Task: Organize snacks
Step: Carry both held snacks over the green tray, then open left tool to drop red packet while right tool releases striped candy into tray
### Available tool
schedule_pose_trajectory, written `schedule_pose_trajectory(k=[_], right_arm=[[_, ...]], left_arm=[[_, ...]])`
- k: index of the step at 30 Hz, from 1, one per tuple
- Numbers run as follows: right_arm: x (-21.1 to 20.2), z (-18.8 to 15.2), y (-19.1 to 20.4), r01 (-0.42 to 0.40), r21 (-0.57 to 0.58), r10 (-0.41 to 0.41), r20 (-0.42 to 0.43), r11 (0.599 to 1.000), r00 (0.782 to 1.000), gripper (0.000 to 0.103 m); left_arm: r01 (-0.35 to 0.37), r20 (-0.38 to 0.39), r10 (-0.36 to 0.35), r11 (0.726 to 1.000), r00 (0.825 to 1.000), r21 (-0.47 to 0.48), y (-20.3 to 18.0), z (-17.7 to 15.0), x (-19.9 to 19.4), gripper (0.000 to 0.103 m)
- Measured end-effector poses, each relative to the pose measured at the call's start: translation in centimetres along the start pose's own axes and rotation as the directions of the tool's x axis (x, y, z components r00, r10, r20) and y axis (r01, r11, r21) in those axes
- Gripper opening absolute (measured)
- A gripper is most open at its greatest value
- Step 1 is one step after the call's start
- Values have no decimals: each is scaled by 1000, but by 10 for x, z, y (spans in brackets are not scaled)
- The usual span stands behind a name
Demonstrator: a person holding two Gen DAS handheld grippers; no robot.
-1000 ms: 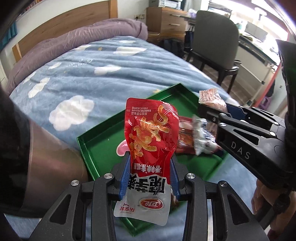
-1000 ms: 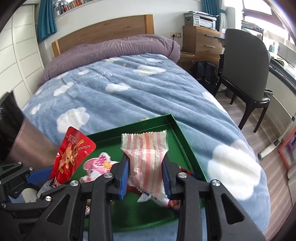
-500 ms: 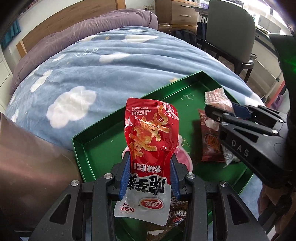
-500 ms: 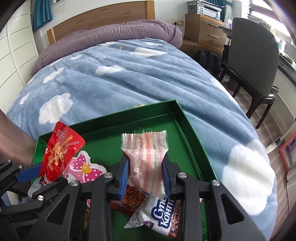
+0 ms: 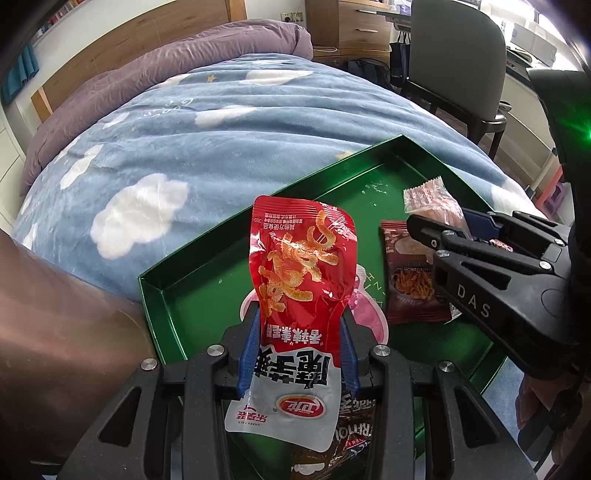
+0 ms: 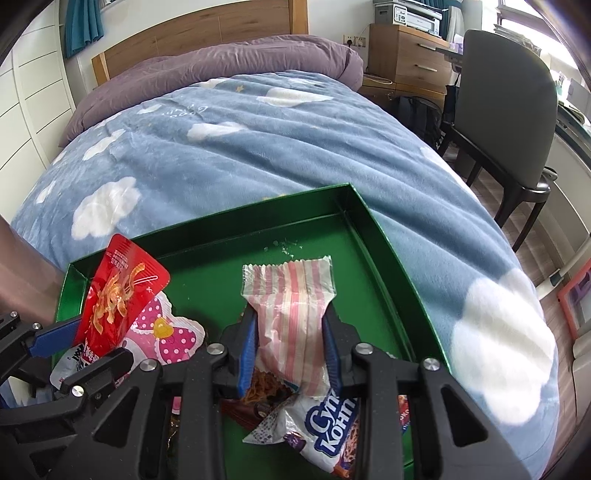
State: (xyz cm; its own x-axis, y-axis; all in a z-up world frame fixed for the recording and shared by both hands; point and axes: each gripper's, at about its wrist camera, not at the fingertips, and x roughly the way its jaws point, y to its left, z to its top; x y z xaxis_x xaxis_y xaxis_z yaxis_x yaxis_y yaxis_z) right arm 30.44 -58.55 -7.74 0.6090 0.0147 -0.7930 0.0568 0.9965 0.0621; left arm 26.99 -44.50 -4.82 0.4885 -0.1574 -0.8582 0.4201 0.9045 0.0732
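Nearest in the left wrist view, the left gripper is clenched on a red snack pouch, its blue pads pressing the pouch's sides near the white lower part while the red top stands upright above the jaws. In the right wrist view the right gripper is clamped on a pink-striped wrapper, whose crimped top edge fans out above the pads. Both packets hang over a green tray that rests on a blue blanket with white clouds. Lying in the tray just under and beside the grippers are a pink polka-dot packet, a white bag with blue lettering and a dark brown snack bag. A few pale crumbs sit on the tray floor toward its far corner. Beyond the blanket lies a purple duvet against a wooden headboard, with a dark chair and a wooden dresser off to the right
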Motion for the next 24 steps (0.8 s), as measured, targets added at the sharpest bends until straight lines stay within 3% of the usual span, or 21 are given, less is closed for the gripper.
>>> schedule_pose_trajectory(k=[24], right_arm=[[0,-7,9,-12,-4,12,7,1000,1000,0]], left_arm=[[-4,0,4,1000,1000,9,-3,-3,5,40]])
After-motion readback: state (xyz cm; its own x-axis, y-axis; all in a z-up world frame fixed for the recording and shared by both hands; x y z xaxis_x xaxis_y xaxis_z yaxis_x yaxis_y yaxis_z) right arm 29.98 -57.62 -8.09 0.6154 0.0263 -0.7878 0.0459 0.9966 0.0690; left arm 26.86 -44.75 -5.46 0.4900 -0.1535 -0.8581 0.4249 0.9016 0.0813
